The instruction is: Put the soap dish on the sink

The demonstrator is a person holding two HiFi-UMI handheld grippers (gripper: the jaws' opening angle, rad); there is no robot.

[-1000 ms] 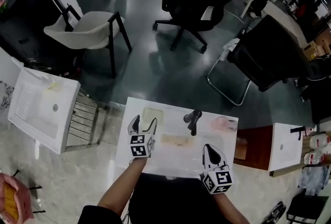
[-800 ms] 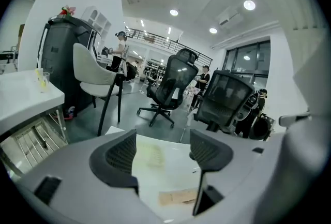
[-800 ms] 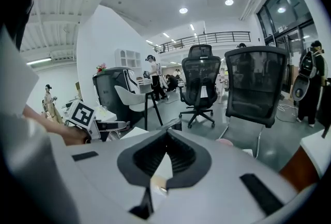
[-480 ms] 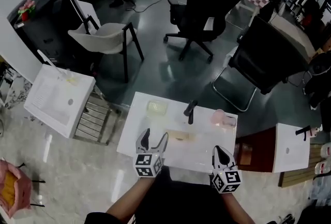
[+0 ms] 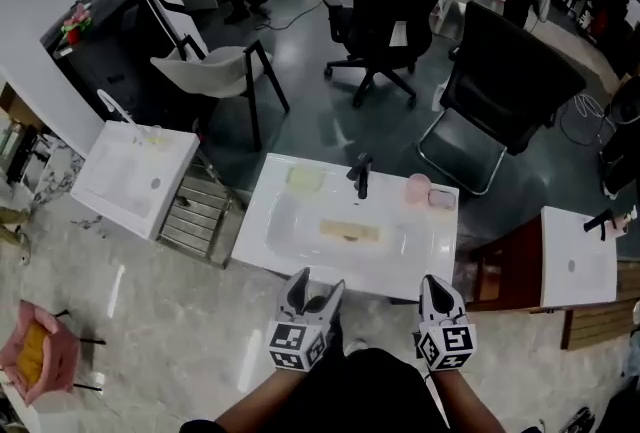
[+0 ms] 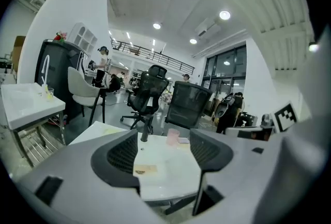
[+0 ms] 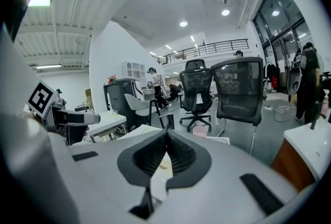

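Note:
A pale yellow-green soap dish [image 5: 305, 178] lies on the back left ledge of the white sink [image 5: 275, 221], left of the black faucet [image 5: 361, 176]. A tan slab [image 5: 350, 232] rests in the basin. My left gripper [image 5: 319, 279] hangs open and empty just off the sink's front edge. My right gripper [image 5: 432, 279] is shut on nothing near the front right corner. In the left gripper view the open left gripper [image 6: 164, 150] frames the faucet [image 6: 145, 132] and the tan slab [image 6: 146, 169]. The right gripper [image 7: 166, 137] shows its pads pressed together.
A pink cup [image 5: 417, 188] and a small pinkish item [image 5: 441, 200] stand right of the faucet. Other white sinks stand at left [image 5: 135, 176] and right [image 5: 578, 256]. A beige chair [image 5: 215, 71] and black office chairs [image 5: 505, 91] are behind. A pink bag [image 5: 35, 351] sits lower left.
Both grippers have drawn back from over the sink toward the person, and the head view has pulled away so the whole sink shows. The soap dish stays on the ledge.

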